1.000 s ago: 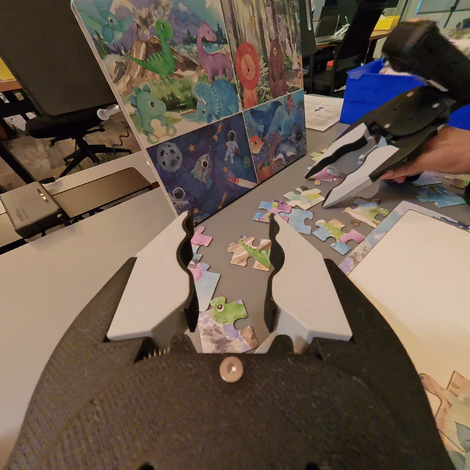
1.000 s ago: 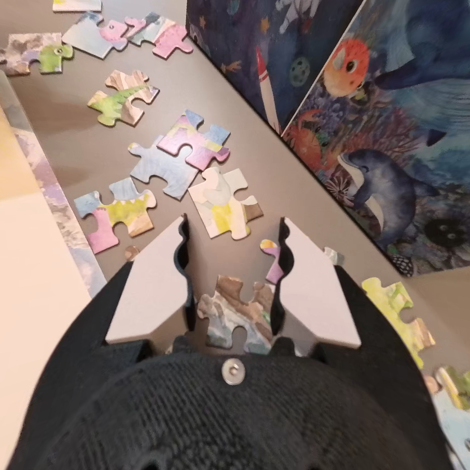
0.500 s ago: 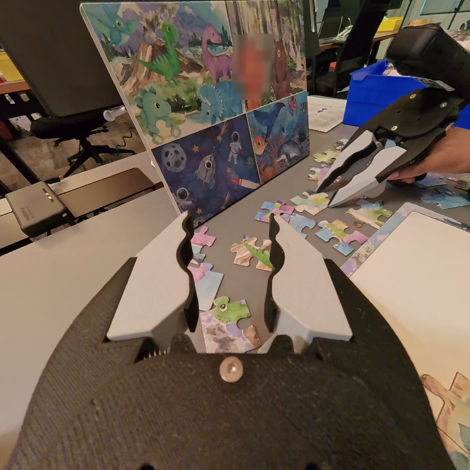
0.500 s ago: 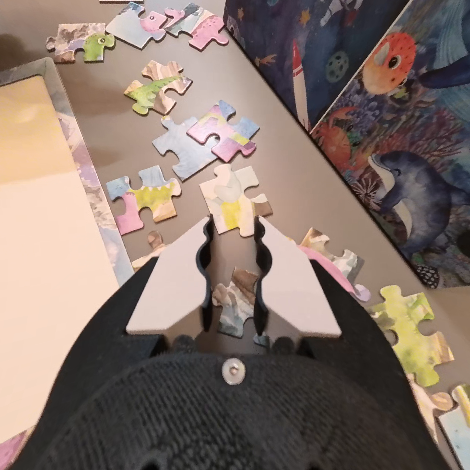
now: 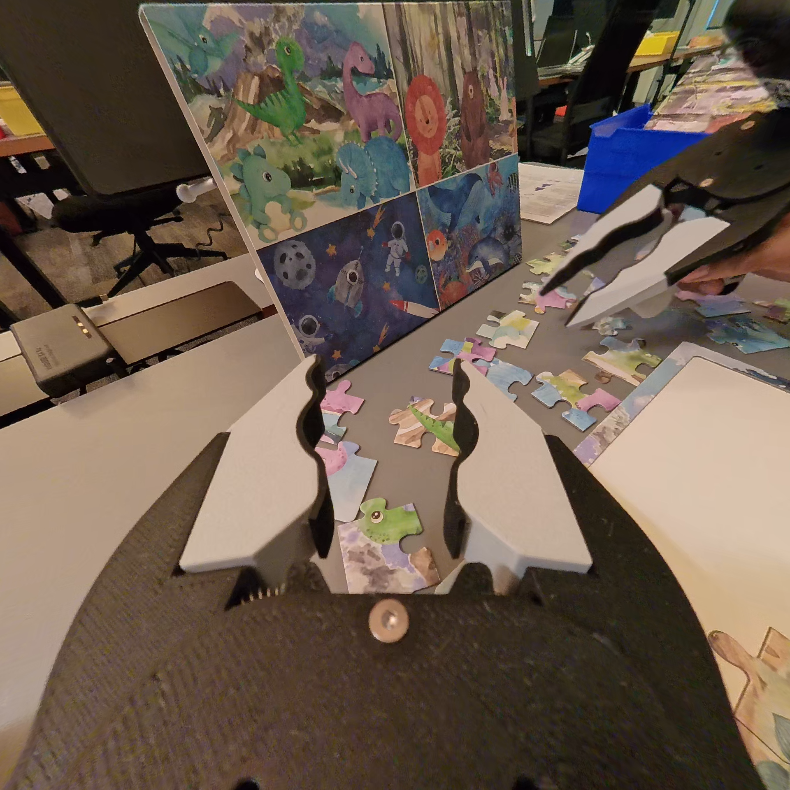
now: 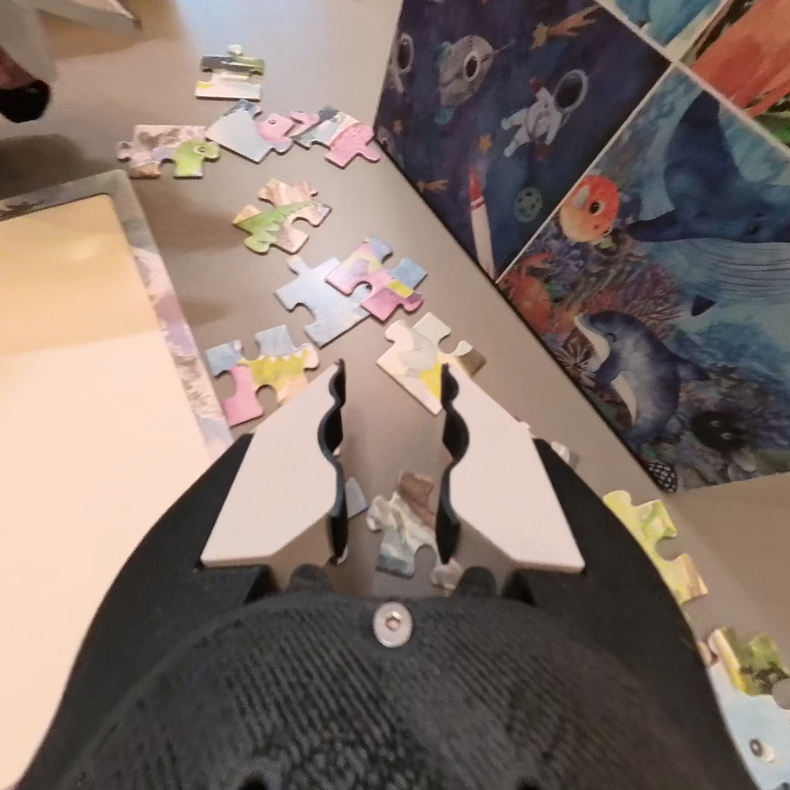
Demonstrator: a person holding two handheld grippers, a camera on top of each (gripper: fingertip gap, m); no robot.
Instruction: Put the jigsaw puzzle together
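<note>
Both grippers spread, holding nothing. R gripper (image 6: 391, 376) hangs over a brown-grey piece (image 6: 404, 519) lying flat near the tray (image 6: 171, 308); view blurry, so contact unclear. L gripper (image 5: 387, 367) over the green piece (image 5: 387, 540). Pieces look thin, stiff, light: nip your piece across its edges.

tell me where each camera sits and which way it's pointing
Left wrist view: on the left gripper, low over the table, looking forward at the picture board; own open fingers show, plus the right gripper and a hand.
Right wrist view: on the right gripper, tilted down over loose pieces; own open fingers show.
Shared: the board, the green dinosaur-head piece, the puzzle tray.
</note>
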